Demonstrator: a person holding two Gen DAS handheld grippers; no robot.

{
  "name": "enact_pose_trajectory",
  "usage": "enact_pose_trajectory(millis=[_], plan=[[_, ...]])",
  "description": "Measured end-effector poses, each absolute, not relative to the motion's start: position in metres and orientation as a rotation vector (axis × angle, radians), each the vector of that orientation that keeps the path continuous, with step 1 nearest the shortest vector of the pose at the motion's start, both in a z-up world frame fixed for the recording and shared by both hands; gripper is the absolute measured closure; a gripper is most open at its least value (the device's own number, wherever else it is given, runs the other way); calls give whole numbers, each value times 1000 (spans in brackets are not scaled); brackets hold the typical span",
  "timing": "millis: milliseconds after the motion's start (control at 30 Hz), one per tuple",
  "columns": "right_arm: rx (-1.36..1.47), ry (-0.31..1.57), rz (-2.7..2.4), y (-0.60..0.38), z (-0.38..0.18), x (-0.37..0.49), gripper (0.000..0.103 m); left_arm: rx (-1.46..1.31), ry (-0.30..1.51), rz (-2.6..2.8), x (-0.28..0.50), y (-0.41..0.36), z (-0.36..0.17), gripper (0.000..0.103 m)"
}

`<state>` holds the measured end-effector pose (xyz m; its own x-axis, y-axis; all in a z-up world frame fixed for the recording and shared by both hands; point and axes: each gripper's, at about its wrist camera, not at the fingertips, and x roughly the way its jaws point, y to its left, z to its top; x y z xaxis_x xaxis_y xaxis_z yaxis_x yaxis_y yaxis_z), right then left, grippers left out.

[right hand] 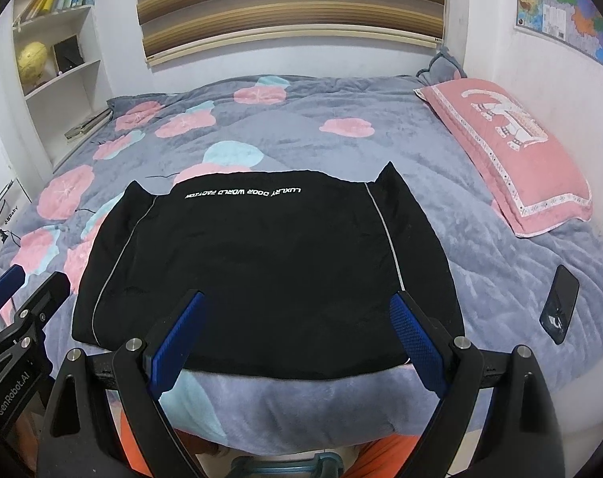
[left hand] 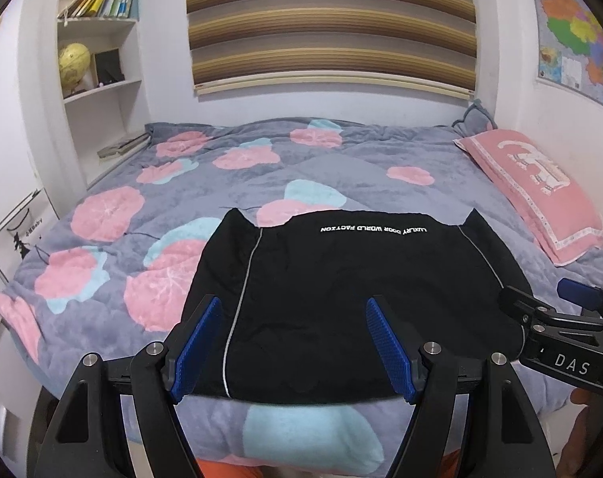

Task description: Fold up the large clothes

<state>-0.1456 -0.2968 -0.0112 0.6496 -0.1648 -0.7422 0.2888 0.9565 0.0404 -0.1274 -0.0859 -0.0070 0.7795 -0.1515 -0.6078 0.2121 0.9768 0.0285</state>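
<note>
Looking through the left wrist camera, the left tool (left hand: 293, 342) stands wide apart with nothing between its blue pads; it hovers over the near edge of the black jacket (left hand: 341, 279), which lies flat on the bed (left hand: 341, 159). The jacket fills the middle of the view, its white lettering at 12 o'clock reading upside down, so the printed end is at the far edge. Grey piping runs down each side, the left line passing close by the left pad. At 3 o'clock the right tool (left hand: 556, 306) comes into view from the side, above the jacket's right edge. A pink pillow (left hand: 540, 187) lies at 2 o'clock, well apart from the jacket.

From the right wrist camera, the right tool (right hand: 297, 334) is likewise spread wide and holds nothing, poised above the jacket's near hem. The jacket (right hand: 261, 259) lies at the centre, already a tidy rectangle, with two small points sticking up at its far corners. The left tool (right hand: 22, 298) shows at 9 o'clock, just beside the jacket's left edge. A dark phone (right hand: 560, 306) lies on the bed at 3 o'clock, clear of the cloth.

The jacket looks soft, limp and fairly light, with a smooth shell that may slip between the pads. It would probably sag and bunch if lifted by one point. The near corners, one per tool, seem the best places to pinch, taking all layers together.
</note>
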Motion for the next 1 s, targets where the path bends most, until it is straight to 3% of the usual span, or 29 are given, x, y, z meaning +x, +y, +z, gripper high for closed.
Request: enact_pose_trajectory(millis=[1000], plan=[[168,859,-244,-293,-22,-141,9,91,696,-221,-119,-83,-19,27]])
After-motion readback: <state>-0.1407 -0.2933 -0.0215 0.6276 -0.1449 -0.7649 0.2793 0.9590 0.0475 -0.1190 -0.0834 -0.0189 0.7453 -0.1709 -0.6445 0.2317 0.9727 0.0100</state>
